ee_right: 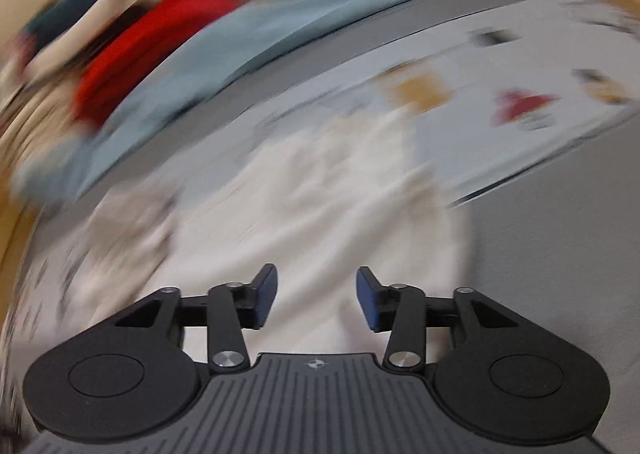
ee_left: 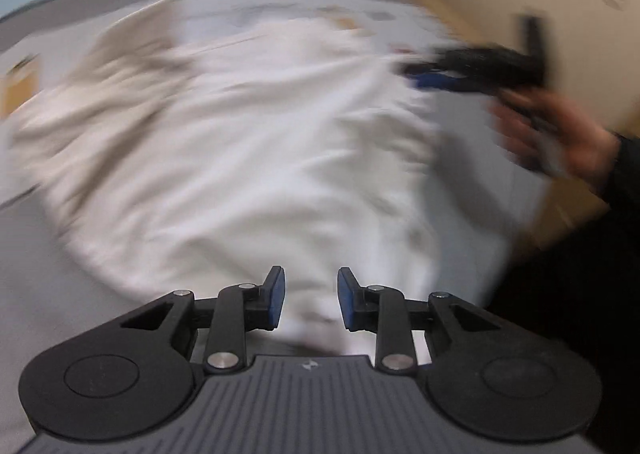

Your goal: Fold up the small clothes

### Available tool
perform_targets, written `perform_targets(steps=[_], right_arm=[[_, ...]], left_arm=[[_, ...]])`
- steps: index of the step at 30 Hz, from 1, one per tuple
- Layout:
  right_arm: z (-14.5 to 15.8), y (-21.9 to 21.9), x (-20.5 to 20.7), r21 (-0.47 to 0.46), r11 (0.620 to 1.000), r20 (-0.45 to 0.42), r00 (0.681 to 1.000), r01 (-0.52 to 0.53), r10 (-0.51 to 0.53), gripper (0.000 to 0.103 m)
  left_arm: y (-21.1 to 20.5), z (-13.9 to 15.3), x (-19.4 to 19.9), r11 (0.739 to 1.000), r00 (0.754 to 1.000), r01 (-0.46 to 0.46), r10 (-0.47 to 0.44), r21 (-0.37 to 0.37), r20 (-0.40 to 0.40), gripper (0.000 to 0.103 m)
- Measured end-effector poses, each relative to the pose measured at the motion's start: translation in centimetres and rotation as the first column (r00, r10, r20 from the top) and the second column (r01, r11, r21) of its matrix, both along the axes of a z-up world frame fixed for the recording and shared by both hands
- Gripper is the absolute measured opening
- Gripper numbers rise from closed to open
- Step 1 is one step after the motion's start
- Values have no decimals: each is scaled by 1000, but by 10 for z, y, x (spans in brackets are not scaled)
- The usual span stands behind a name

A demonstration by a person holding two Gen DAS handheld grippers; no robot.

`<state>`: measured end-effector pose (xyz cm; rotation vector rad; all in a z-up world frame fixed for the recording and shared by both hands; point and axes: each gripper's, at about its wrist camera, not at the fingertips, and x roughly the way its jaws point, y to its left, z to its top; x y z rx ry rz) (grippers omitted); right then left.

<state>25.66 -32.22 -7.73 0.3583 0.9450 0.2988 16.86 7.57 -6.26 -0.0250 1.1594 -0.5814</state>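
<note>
White garment [ee_left: 240, 157] lies crumpled and spread on the grey counter [ee_left: 28, 254], partly over a printed sheet [ee_right: 520, 53] with coloured figures. Both views heavily motion-blurred; garment type and its edges not resolvable. Its near hem sits directly ahead of and just under the left tool [ee_left: 311, 304], whose blue pads stand apart with cloth visible in the gap but nothing pinched: open, empty. In the right wrist view the right tool [ee_right: 316, 298] is likewise open and empty, pads wide, with the garment ahead and to its left and bare counter off to its right. In the left wrist view the right tool shows as a dark blur [ee_left: 476, 69] at the garment's far right edge, held by the right hand [ee_left: 568, 133]. Long axis of the cloth appears to run left to right across the left view, but blur makes this uncertain. Judgement: left tool is nearer the near hem, right tool nearer the right side; the coming grasp depends on each taking its own edge. Beyond the counter: pale blue cloth [ee_right: 192, 65] and a red item [ee_right: 140, 49], identity unclear.
</note>
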Motion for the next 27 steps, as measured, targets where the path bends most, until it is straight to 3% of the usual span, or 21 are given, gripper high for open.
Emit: perform_targets(steps=[3,7,8,9,10,11,12,14,18,21,25,27], right_arm=[[-13,40,-6,-118,977,-12,984,-176,175,56],[-34,69,-16,-214,926,-82,951,-310,300,56],[-34,74,-20,-237,917,-76,947,-320,311,51],[-32,76,-20,-261,911,-69,947,-320,313,36],[-29,76,-21,-267,911,-64,949,-313,308,26],[-23,72,-22,-258,918,-56,954,-300,296,10],[-18,65,-24,-245,927,-40,958,-286,285,7],[-3,48,-31,-222,935,8,958,-276,285,5],[17,10,-56,-189,934,43,948,-303,316,4],[17,-18,-75,-157,925,-21,937,-347,348,4],[-10,-48,-101,-180,909,-208,918,-375,338,4],[-20,-58,-110,-222,908,-258,920,-354,296,7]], left_arm=[[5,-25,11,993,995,-68,75,100,-66,32],[8,-62,16,982,968,-139,161,125,-195,37],[7,-67,16,978,960,-156,182,136,-212,37],[6,-71,18,974,956,-174,202,143,-212,37],[5,-72,20,972,956,-190,215,139,-200,37],[5,-69,23,970,955,-207,229,130,-188,37],[6,-66,26,968,955,-216,237,126,-179,35],[5,-61,25,966,960,-212,234,146,-152,7],[8,-52,16,970,976,-155,180,188,-121,3],[30,-28,7,961,982,-168,183,218,-50,3],[80,-4,-6,931,958,-277,287,238,-8,0],[93,-3,-11,905,943,-320,332,280,3,0]])
